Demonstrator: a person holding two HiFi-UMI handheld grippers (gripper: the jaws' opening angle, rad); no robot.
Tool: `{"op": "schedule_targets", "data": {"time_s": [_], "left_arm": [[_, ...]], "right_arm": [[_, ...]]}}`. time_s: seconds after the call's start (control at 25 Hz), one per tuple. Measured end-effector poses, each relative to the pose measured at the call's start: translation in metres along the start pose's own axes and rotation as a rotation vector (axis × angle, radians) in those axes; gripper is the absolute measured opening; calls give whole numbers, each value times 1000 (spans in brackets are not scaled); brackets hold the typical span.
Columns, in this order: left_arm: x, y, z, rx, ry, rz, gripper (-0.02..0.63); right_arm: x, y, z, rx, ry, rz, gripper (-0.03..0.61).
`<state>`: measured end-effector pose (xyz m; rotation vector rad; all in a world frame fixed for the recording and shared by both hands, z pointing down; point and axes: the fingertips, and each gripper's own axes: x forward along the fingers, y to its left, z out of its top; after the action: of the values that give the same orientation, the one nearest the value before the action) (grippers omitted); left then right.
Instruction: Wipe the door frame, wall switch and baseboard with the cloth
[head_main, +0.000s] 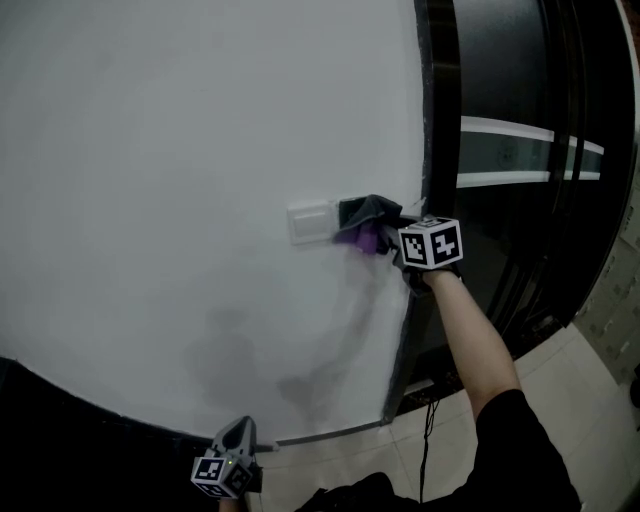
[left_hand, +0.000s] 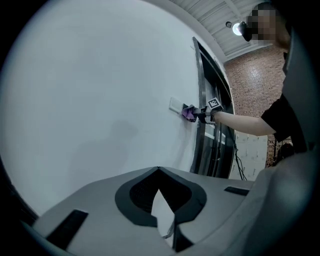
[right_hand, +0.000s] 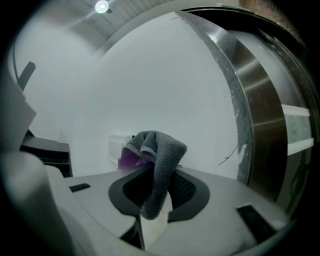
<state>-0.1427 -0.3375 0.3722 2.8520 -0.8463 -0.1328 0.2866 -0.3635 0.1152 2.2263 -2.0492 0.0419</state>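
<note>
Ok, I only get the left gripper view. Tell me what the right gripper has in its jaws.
Observer: The right gripper is shut on a grey cloth with a purple side.
Operator: Give me its place against the switch.
Observer: The cloth sits at the wall switch's right edge, between it and the door frame.
Operator: Now place my own gripper.
Observer: The left gripper hangs low by the foot of the wall, well below the switch.

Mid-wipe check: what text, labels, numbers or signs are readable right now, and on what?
No text here can be read.
White band on the dark glass door: a faint mark, too blurred to read.
White plastic wall switch: no lettering visible.
Black-and-white marker cube by the switch and lower marker cube: square patterns only, no words.
</note>
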Motion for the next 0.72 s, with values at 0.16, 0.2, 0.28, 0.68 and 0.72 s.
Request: {"op": "schedule_targets", "data": {"time_s": [0.16, 0.2, 0.28, 0.68, 0.72], "left_arm": [[-5, 4, 1, -1, -5, -1, -8], [-4, 0, -1, -2, -6, 1, -8], [-5, -2, -3, -3, -7, 9, -8], [-18, -2, -6, -1, 3, 29, -8], [-18, -3, -8, -4, 6, 28, -8]], "right_arm": [[1, 5, 1, -43, 11, -32, 77], [-1, 1, -1, -55, 15, -43, 77], [-3, -7, -4, -77, 23, -74, 77], [-23, -29, -16, -132, 32, -236, 75], [-28, -31, -17, -127, 24, -236, 75]]}}
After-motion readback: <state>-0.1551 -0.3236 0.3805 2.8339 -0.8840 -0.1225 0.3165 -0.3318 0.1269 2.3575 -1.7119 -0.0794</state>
